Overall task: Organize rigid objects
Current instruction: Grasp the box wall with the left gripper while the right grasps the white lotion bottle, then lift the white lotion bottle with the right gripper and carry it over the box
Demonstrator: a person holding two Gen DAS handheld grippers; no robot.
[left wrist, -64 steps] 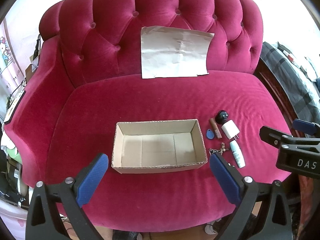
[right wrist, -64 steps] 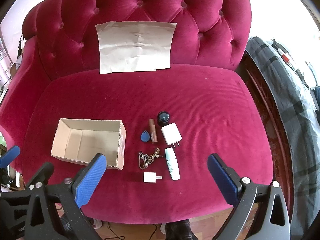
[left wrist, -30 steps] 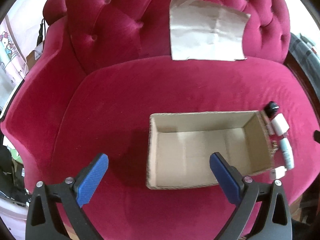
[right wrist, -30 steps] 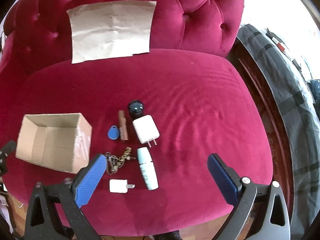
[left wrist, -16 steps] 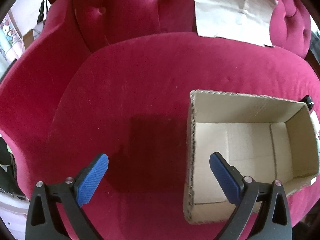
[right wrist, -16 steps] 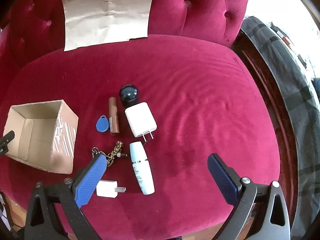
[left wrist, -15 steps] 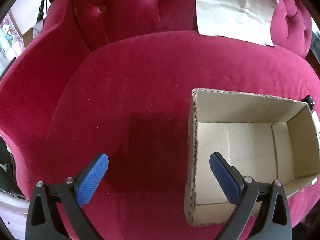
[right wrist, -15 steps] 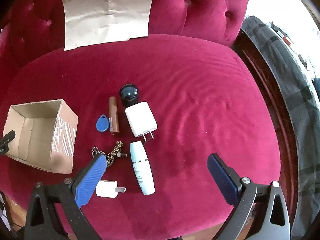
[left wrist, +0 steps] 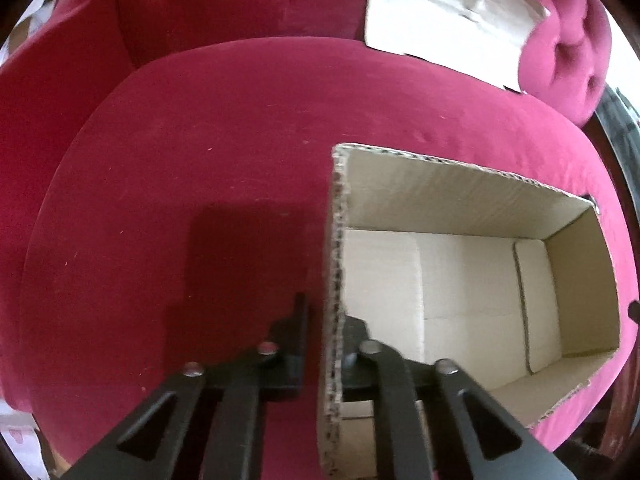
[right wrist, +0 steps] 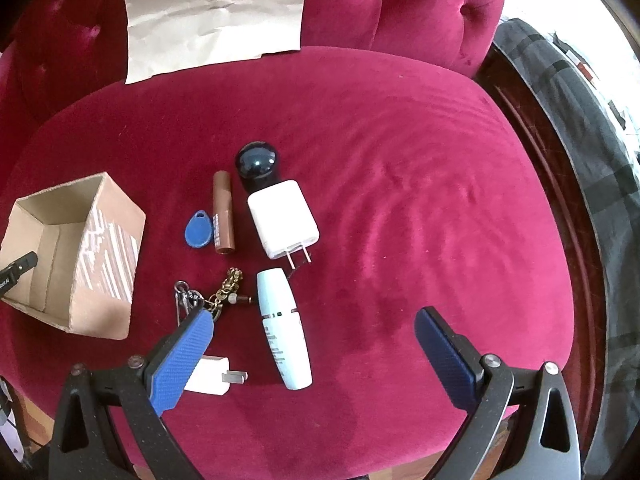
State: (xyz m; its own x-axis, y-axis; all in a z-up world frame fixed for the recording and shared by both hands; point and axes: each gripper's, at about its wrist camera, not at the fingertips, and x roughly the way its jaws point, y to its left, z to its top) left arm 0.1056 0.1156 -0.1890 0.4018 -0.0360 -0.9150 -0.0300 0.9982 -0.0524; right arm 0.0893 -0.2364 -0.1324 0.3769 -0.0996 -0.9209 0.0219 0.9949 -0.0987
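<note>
My left tool (left wrist: 326, 344) is clenched on the short end wall of the cardboard box (left wrist: 460, 276); its jaws have just been closing, one finger outside the wall and one inside, with the corrugated edge pinched between them. The box sits on the red sofa seat (right wrist: 400, 160), and it is empty.

My right tool (right wrist: 312, 344) hangs released, jaws wide, above the loose things that lie just beside the box's other end. Nearest the box are the blue key fob (right wrist: 197, 230) and the brown tube (right wrist: 223, 214); farther from it are the dark round cap (right wrist: 256, 162) and the large white charger (right wrist: 282, 218). Toward me from those lie the keychain (right wrist: 218, 294), the white bottle (right wrist: 284, 328) and the small white plug (right wrist: 212, 376), partly hidden behind my left-hand blue pad.

The risks, as I judge them: the wall I hold is thin card, so a hard pull may bend or tear it, and the soft seat lets the box tip. The bottle looks likely to roll on the plush. The keychain lies close to it, so a careless pinch could drag both.
</note>
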